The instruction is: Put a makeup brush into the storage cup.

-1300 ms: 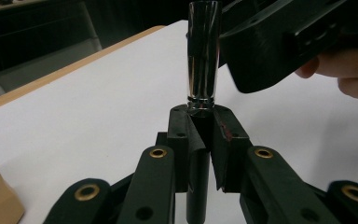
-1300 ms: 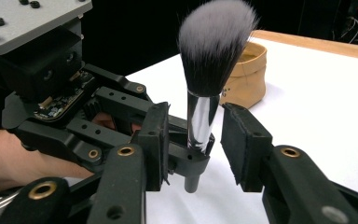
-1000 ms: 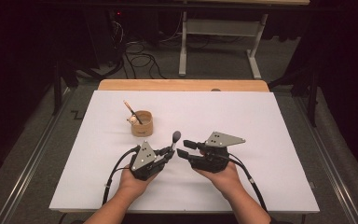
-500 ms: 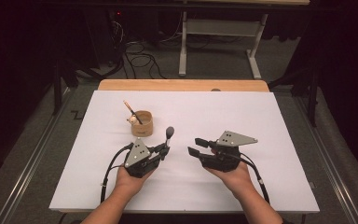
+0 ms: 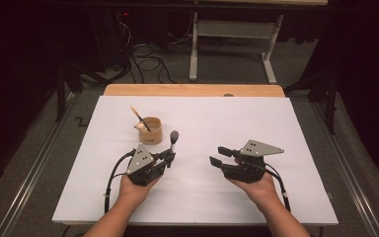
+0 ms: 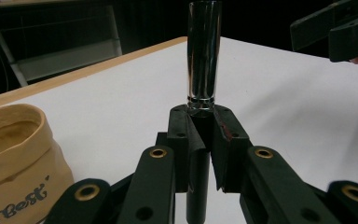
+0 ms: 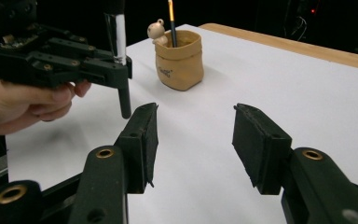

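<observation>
My left gripper (image 5: 169,157) is shut on a slim black stick (image 5: 172,145) that stands upright, with a shiny metal sleeve (image 6: 204,56) above the pads and a dark rounded top. In the right gripper view the same stick (image 7: 120,51) hangs from the left gripper (image 7: 121,70) above the white table. My right gripper (image 5: 217,155) lies to the right of it, pointing left; its jaws have just been opening and nothing is between them (image 7: 198,126). A gap of bare table separates the two grippers.
A tan fabric pouch (image 5: 150,129) stands behind the left gripper, holding a pencil (image 5: 139,118) and a small bear figure (image 7: 157,29). The white tabletop (image 5: 276,123) has a wooden far edge (image 5: 192,90). Beyond it are a dark floor, cables and a metal frame.
My right gripper has drawn away to the right from the stick and its jaws have spread wider. The left gripper keeps the stick and has shifted slightly left.
</observation>
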A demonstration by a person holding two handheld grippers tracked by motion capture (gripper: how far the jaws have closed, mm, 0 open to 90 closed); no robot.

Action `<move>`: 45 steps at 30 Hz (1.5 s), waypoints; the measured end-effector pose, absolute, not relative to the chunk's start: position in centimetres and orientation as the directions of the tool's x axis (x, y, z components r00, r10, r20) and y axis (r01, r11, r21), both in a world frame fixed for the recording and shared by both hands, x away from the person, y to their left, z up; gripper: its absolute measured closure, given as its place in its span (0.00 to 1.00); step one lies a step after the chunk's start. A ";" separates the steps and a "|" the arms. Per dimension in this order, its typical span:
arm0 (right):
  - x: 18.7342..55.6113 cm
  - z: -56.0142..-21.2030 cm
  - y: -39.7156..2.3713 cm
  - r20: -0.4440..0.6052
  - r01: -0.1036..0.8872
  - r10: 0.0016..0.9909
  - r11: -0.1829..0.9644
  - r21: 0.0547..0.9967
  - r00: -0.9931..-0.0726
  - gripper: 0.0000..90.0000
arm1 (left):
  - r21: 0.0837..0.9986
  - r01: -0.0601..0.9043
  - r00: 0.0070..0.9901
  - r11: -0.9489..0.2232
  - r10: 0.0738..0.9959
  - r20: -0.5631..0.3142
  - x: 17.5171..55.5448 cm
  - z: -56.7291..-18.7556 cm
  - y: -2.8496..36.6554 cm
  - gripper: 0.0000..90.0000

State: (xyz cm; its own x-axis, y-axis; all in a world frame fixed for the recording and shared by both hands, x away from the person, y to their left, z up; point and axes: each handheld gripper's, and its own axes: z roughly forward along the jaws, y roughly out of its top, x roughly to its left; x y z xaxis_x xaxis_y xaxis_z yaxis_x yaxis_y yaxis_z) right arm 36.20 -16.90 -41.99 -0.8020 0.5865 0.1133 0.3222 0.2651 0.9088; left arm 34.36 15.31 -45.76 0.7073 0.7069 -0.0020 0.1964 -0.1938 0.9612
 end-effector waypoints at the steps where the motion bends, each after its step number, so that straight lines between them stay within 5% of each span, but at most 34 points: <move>1: 36.2 -42.0 -17.1 0.111 0.324 0.591 0.267 0.908 -0.799 0.57 | 0.961 0.198 0.707 -0.191 0.707 -0.005 34.4 -45.8 15.4 0.88; 24: 35.8 -43.1 -19.5 0.092 0.326 0.639 0.258 0.910 -0.763 0.35 | 0.967 0.214 0.667 -0.138 0.744 -0.042 34.7 -45.3 17.3 0.88; 45: 35.5 -44.1 -19.9 0.085 0.309 0.650 0.239 0.920 -0.755 0.01 | 0.972 0.219 0.622 -0.082 0.780 -0.074 35.4 -44.9 18.7 0.88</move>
